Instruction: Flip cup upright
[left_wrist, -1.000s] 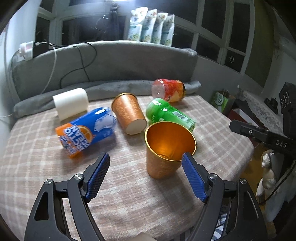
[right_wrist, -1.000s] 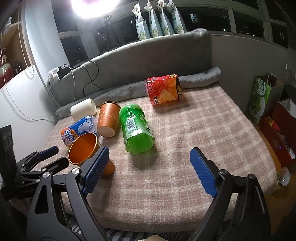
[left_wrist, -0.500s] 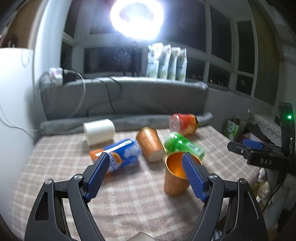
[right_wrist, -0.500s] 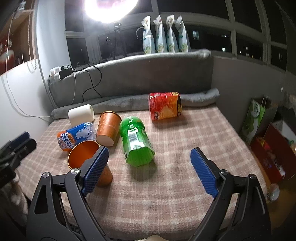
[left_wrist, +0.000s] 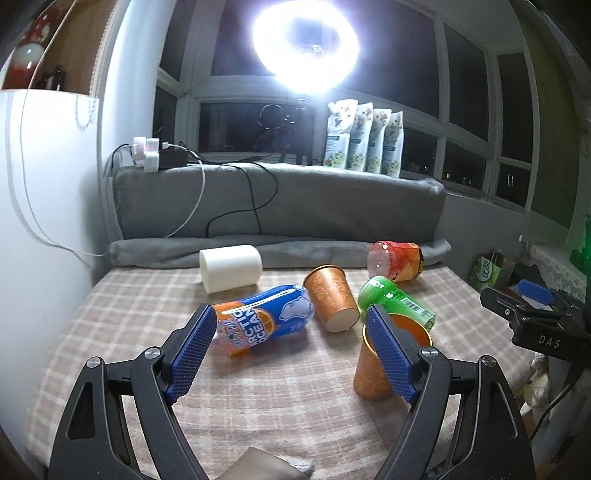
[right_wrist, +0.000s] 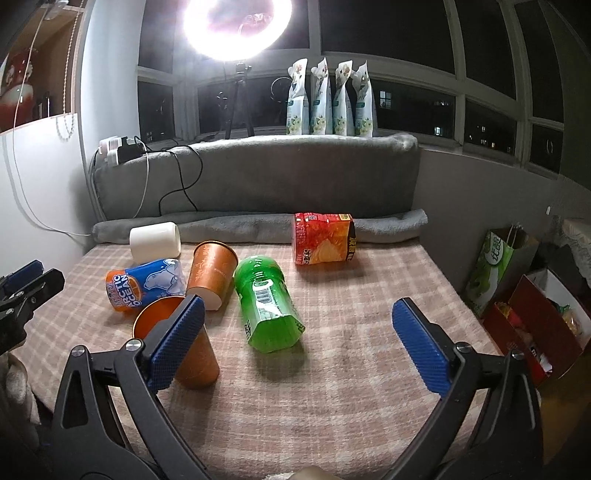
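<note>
Nearest the lenses, left gripper and right gripper both spread wide, holding nothing, pulled back and up from a second ago. Just beyond, orange cup standing upright on the checked blanket, mouth up, released; task likely complete. Farther back, second orange cup lying between blue can and green can.

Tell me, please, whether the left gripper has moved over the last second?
Yes. The left gripper has pulled back and up from the upright orange cup, which looks smaller and now sits behind its right finger; the grey backrest has dropped lower in view.
</note>
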